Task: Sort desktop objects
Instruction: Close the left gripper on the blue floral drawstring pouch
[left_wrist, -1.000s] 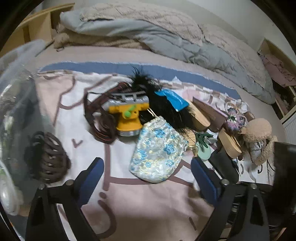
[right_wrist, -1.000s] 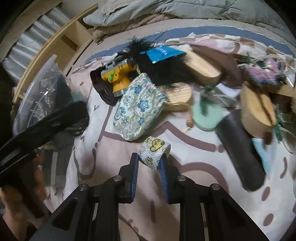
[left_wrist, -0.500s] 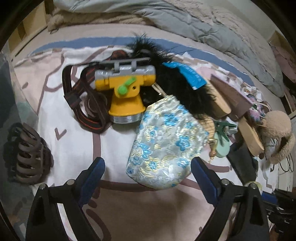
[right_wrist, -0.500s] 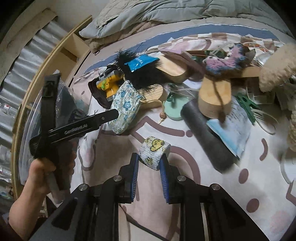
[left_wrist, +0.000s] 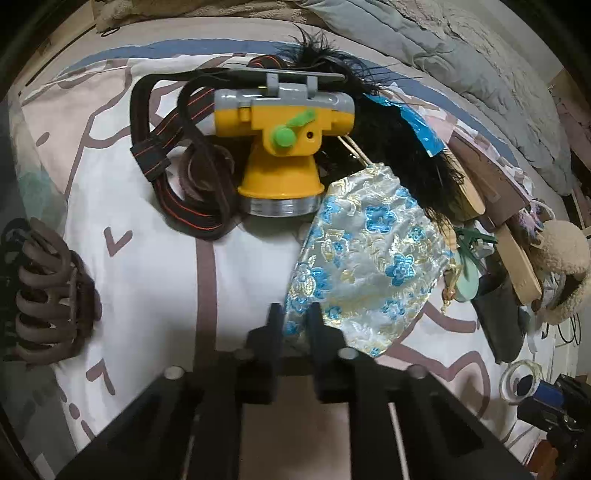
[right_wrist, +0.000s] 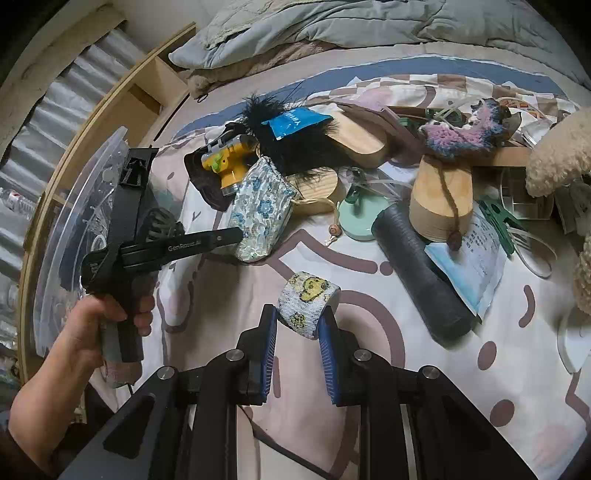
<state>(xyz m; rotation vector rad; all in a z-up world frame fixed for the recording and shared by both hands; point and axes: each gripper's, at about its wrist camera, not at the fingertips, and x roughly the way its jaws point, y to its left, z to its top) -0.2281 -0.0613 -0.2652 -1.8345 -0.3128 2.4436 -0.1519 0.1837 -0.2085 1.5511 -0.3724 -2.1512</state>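
The left tongs (left_wrist: 295, 314) were spread wide half a second ago, with the flowery pouch (left_wrist: 365, 266) lying loose between them; now they have dropped lower and are closing on the pouch's near corner, and cloth shows between the 2 tips. So it looks like the pouch is the next thing to be sorted, but it is not lifted yet: it lies on the bed (left_wrist: 155, 273), leaning on the yellow toy (left_wrist: 284, 147) and the black feathers (left_wrist: 402, 147). The left tongs point steeply down, held by a hand (right_wrist: 107, 317) at the bed's left side. The right tongs (right_wrist: 297, 325) have not changed; they pinch a roll of tape (right_wrist: 308, 295) with yellow faces, held just above the bed, pointing down at a slant
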